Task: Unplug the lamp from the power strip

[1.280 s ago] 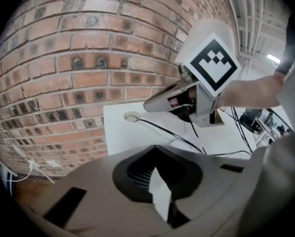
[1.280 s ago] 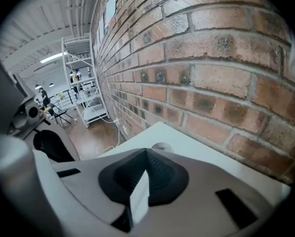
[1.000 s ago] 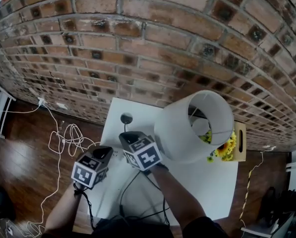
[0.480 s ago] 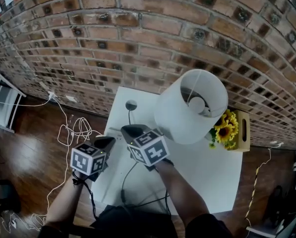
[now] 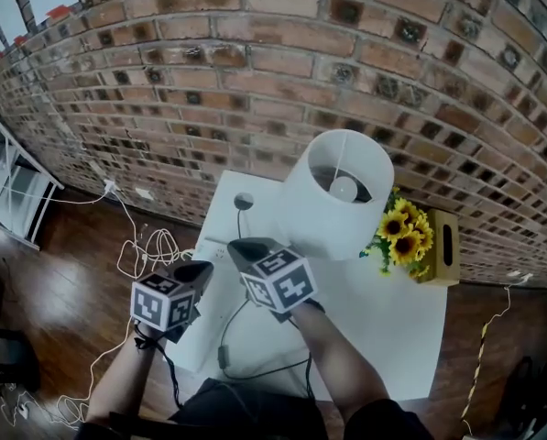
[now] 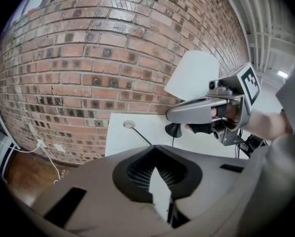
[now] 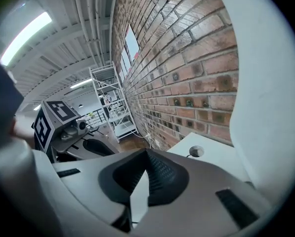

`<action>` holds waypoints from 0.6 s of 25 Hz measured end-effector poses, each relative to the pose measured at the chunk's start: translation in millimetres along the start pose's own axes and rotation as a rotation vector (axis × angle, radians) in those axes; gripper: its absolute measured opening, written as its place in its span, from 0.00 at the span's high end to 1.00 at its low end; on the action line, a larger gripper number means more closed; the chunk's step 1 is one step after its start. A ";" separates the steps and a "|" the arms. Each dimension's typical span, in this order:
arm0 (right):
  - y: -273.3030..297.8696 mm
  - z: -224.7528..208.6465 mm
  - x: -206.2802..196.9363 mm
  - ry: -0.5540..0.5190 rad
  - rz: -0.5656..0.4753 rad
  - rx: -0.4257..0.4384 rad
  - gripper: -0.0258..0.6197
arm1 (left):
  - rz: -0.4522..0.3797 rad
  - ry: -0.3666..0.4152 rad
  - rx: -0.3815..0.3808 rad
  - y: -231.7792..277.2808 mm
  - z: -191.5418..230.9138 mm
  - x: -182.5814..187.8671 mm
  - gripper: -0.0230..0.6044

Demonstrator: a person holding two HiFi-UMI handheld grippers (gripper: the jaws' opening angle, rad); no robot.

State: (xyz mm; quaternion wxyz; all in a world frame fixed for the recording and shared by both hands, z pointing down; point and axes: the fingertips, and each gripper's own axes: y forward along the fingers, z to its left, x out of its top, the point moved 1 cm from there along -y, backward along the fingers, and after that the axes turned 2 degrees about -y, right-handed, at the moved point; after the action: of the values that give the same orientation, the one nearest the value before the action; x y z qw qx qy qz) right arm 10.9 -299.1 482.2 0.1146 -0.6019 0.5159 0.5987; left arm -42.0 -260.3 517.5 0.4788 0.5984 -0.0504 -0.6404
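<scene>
Left of the lamp (image 5: 335, 195), left gripper (image 6: 159, 186) and right gripper (image 7: 140, 189) are being held closed and empty; unplugging judged not yet begun, so opening and lowering are needed next.

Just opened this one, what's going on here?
A person works two handheld tools above a white table set against a brick wall. The left tool and right tool are both shut and empty, hovering side by side over the table's left end. The lamp stands upright beside a box of sunflowers, and a black cord lies across the table. Neither tool holds the cord. I can't make out the plug or power strip, so whether the lamp is unplugged is unclear.
</scene>
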 end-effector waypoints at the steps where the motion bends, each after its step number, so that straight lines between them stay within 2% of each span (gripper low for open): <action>1: -3.2 0.9 0.2 0.002 0.000 -0.001 0.96 | -0.005 -0.001 0.011 -4.3 -1.8 0.5 0.94; 15: -29.7 34.5 10.0 -0.050 -0.039 0.089 0.96 | -0.083 -0.002 0.155 -60.0 -26.6 -0.1 0.94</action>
State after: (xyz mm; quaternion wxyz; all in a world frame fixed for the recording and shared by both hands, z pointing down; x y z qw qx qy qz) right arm 10.2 -264.8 450.7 0.1658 -0.5908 0.5274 0.5876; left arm -53.5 -214.6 471.9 0.4041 0.6345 -0.0753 -0.6546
